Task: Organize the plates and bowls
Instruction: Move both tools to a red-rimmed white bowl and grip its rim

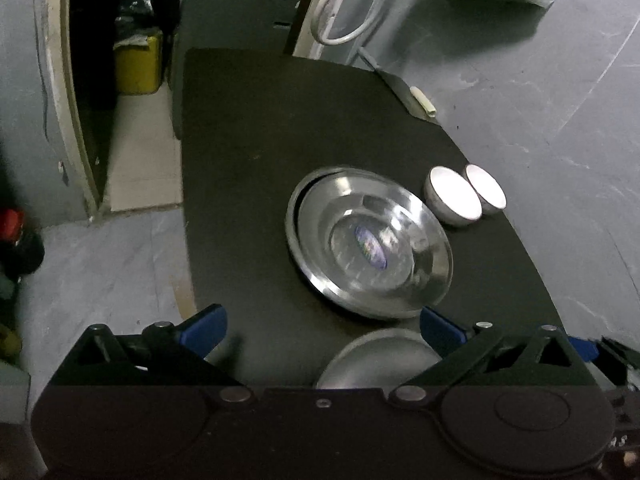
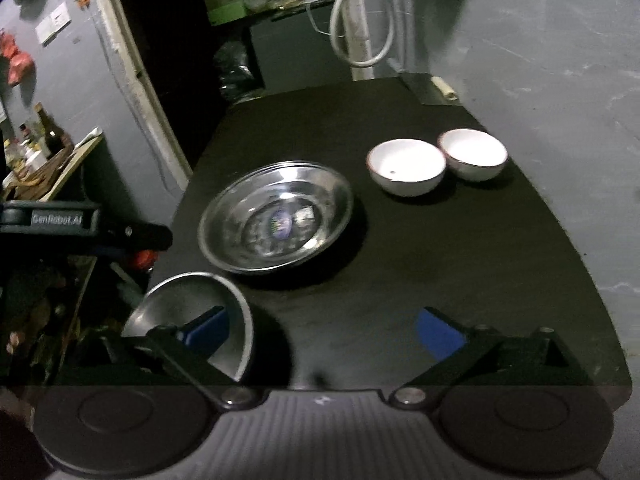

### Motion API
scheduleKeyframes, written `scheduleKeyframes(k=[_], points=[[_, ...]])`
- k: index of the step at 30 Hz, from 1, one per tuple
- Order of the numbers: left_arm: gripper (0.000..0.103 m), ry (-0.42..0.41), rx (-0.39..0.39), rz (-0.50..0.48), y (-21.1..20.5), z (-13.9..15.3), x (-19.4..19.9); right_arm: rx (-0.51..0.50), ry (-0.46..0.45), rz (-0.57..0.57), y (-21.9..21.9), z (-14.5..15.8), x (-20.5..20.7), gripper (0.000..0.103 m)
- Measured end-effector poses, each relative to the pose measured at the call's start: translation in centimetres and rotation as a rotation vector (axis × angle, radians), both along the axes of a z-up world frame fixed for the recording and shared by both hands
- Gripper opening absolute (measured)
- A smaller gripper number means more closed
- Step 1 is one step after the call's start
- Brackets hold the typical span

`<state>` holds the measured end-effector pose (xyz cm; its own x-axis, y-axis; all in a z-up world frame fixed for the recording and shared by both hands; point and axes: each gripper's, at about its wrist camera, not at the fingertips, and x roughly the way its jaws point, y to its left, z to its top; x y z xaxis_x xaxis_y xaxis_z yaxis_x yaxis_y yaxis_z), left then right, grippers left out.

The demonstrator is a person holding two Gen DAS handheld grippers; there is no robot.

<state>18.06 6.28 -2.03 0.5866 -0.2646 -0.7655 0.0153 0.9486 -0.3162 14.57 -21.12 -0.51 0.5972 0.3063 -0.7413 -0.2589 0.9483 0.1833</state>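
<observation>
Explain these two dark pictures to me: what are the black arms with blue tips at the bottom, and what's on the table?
They are two hand-held grippers, each carrying a camera that looks along its own fingers, so each picture is one gripper's view. The left gripper and the right gripper both stand open and hold nothing. On the black table lie stacked steel plates, two white bowls side by side, and nearer the grippers a small steel bowl.

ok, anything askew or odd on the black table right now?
Yes. The small steel bowl at the near left edge is tipped on its side, not upright. The stacked steel plates sit off-centre, the lower rim showing at left. The two white bowls look fine.
</observation>
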Motion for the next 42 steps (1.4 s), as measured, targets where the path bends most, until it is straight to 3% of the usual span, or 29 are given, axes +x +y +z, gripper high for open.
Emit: scheduleKeyframes(k=[9,15,21,25,28,34,39,42], points=[[0.102,-0.065,0.110,-0.011,-4.9,0.4,6.6,0.083,-0.023,-0.129,-4.8,-1.6,6.5,0.103],[0.102,-0.075,0.161,-0.061,-9.1,0.1,12.2,0.118,-0.021,-0.157,-7.3,-2.8,11.5,0.103],[0.102,-0.076,0.303,-0.108,-13.2,-1.2,16.7,0.168,-0.014,-0.165,-8.7,-3.9,15.1,0.102],[0.100,-0.041,0.300,-0.148,-14.6,-2.3,19.0,0.200,-0.003,-0.162,-9.3,-4.5,16.5,0.093],[0.094,-0.010,0.284,-0.170,-15.1,-3.0,20.3,0.219,0.013,-0.157,-9.5,-5.0,17.5,0.087],[0.071,0.038,0.218,-0.195,-15.5,-3.8,21.5,0.258,0.046,-0.147,-9.5,-5.6,18.3,0.069],[0.042,0.070,0.165,-0.207,-15.5,-4.2,21.5,0.273,0.061,-0.137,-9.3,-5.9,18.9,0.063],[0.030,0.088,0.124,-0.208,-15.5,-4.5,21.5,0.287,0.071,-0.130,-9.2,-6.1,19.2,0.056]])
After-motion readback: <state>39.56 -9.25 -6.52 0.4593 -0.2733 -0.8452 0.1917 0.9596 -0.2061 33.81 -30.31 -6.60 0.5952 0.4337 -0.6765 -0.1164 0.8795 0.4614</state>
